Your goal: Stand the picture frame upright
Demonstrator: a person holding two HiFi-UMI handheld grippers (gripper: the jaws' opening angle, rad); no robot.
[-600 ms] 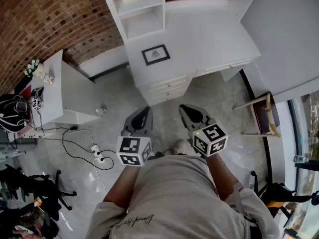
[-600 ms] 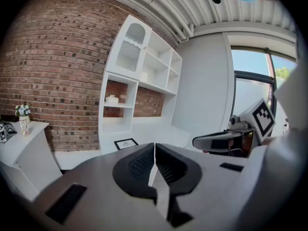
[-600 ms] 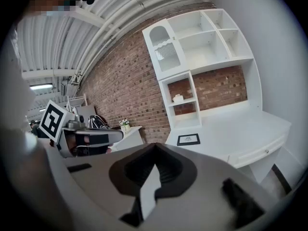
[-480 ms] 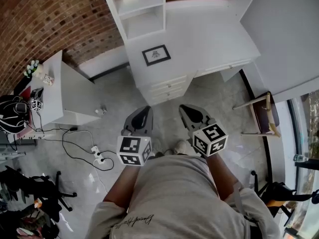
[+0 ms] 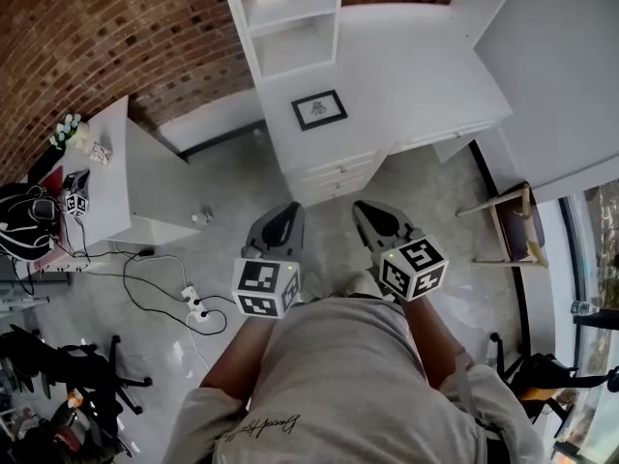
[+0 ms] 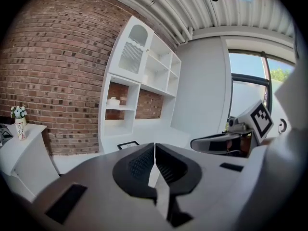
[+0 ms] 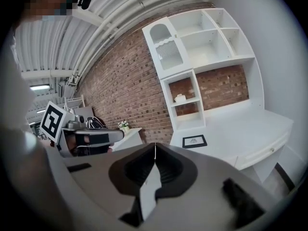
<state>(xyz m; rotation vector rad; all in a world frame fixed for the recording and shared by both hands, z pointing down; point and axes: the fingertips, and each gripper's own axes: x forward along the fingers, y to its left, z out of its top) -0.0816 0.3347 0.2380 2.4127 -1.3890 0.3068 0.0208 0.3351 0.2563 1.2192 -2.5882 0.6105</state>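
A black picture frame (image 5: 319, 109) lies flat on the white desk (image 5: 406, 75), face up, in front of the shelf unit. The same frame (image 6: 127, 144) shows small in the left gripper view, and the frame (image 7: 194, 141) lies ahead in the right gripper view. My left gripper (image 5: 282, 217) and right gripper (image 5: 368, 214) hang side by side over the floor, well short of the desk. Both are shut with nothing between their jaws. The left gripper (image 6: 154, 146) and the right gripper (image 7: 155, 145) each show their tips closed together.
A white shelf unit (image 5: 285, 13) stands on the desk's left end, drawers (image 5: 338, 172) below. A low white cabinet (image 5: 116, 177) with a small vase (image 5: 68, 129) stands left. Cables and a power strip (image 5: 193, 303) lie on the floor. A chair (image 5: 513, 225) stands right.
The view has shifted slightly, so the desk and frame sit a little further right and lower in the head view. Both grippers stay shut and keep their places.
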